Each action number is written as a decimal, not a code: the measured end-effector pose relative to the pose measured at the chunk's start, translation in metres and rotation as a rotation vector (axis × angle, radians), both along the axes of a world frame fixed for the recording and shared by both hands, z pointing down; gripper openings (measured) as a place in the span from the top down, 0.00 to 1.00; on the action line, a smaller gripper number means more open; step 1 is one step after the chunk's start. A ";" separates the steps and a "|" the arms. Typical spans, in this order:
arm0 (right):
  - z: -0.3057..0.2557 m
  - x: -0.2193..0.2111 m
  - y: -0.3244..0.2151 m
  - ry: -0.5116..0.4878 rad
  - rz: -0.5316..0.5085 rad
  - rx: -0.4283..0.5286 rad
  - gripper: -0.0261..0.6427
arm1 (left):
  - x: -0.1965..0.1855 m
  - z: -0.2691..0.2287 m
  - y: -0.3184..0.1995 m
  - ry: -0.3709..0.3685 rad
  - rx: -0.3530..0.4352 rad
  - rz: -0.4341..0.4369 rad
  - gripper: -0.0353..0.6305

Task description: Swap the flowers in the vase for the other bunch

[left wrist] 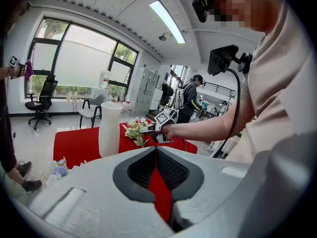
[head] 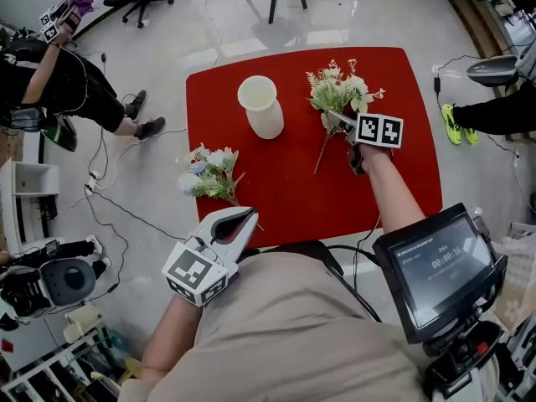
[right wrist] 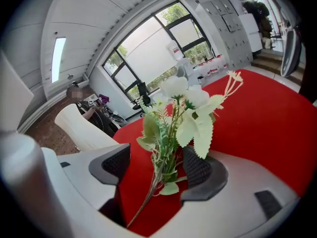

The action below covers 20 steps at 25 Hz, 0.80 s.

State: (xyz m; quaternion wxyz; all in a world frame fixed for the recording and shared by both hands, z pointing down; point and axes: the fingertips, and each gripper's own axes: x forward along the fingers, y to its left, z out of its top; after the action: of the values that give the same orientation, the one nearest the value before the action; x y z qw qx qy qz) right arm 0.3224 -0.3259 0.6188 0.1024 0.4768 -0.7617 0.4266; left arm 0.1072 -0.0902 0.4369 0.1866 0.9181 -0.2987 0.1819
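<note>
At the red counter's [head: 402, 166] near edge, the left claw [head: 241, 219] has its jaws together, empty. Just beyond lies the blue-tinged bunch [head: 208, 172]. The white vase [head: 261, 105] stands upright. The white-flowered bunch [head: 339, 90] lies flat, its stems between the right claw's [head: 337, 121] parted jaws, not clamped.

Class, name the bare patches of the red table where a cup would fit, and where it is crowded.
Free: the strip between the white bunch and the right edge of the table; the front middle, between the pastel bunch and the right forearm. Crowded: around the vase and the right tool at the white bunch.
</note>
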 end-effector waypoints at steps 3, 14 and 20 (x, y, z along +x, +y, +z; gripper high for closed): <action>0.009 0.003 -0.010 -0.004 0.039 -0.026 0.45 | -0.005 0.003 -0.003 -0.001 0.001 -0.018 0.94; 0.030 -0.004 -0.034 0.054 0.042 -0.111 0.46 | -0.023 0.000 -0.009 -0.006 -0.016 -0.048 0.94; 0.041 0.001 -0.039 0.098 0.075 -0.117 0.62 | -0.033 0.007 -0.010 -0.011 -0.029 -0.055 0.94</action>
State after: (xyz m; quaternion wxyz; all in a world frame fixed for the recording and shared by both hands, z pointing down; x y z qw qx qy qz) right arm 0.3233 -0.3647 0.6600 0.1515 0.5184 -0.7111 0.4501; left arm 0.0741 -0.1004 0.4434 0.2033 0.9057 -0.3221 0.1859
